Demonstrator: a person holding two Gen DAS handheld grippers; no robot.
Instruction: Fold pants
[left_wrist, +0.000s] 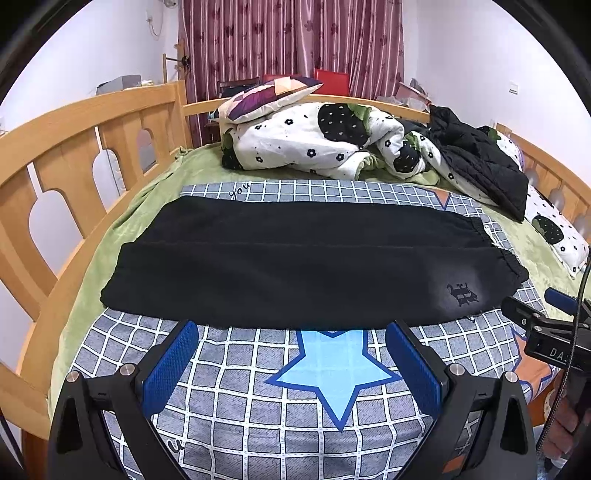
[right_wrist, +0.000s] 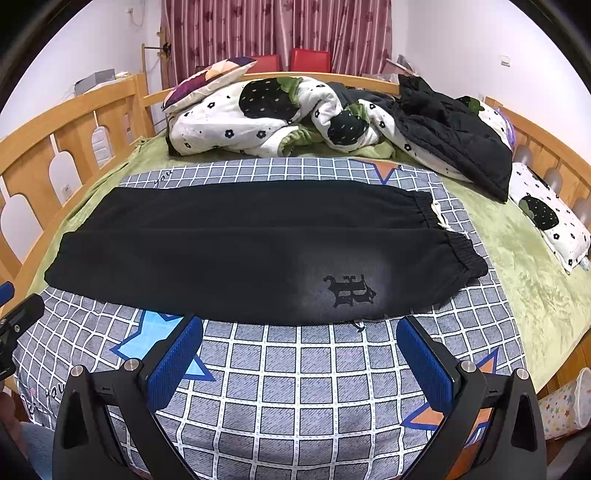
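Bed (left_wrist: 74, 122) with a wooden railed frame, carrying a green blanket (left_wrist: 155, 184) and, over that, a grey checked cover (right_wrist: 295, 387) printed with blue and orange stars. Rumpled white quilt (left_wrist: 295, 144) with black strawberry motifs, a patchwork pillow (left_wrist: 269, 98) and a black padded jacket (left_wrist: 476, 158) lie heaped at the far end. Black pants (right_wrist: 221, 251) lie flat across the checked cover, one leg laid over the other, with the elastic waistband at the right and the leg ends at the left; a gothic emblem (right_wrist: 349, 290) shows on a faded patch near the waistband. Left gripper (left_wrist: 291, 328) and right gripper (right_wrist: 299, 325) each hover just short of the near edge of the pants, blue-padded jaws spread wide and holding nothing.
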